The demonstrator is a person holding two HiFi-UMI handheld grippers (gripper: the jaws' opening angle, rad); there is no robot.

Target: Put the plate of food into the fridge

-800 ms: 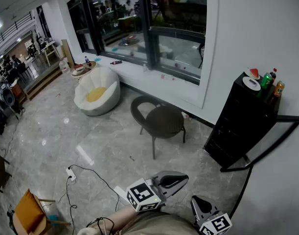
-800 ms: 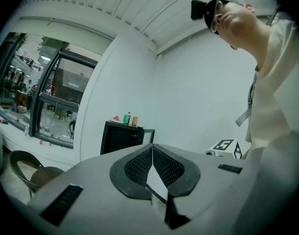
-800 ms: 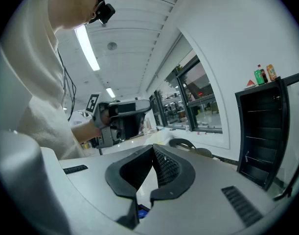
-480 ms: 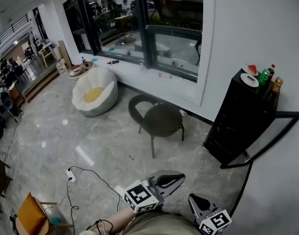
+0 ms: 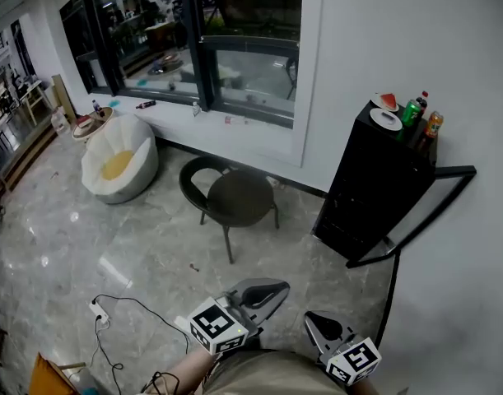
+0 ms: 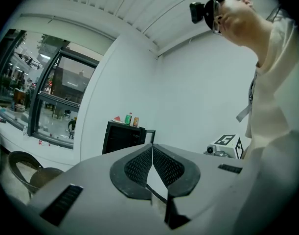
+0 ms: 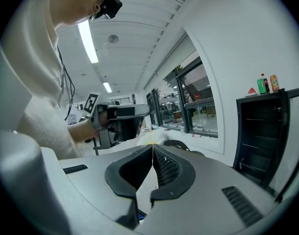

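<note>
Plate of food (image 5: 387,102), carrying a red slice, looks stiff, breakable and slick to me, so I'd pinch its rim and keep it level. My left gripper (image 5: 281,287) and right gripper (image 5: 311,318) are both pressed together on nothing, low by my body. The plate sits well apart from them, up to the right on top of the black fridge (image 5: 366,188).

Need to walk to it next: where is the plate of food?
Head view, upper right: the plate of food sits on top of the black fridge by the wall, just left of the green can.
</note>
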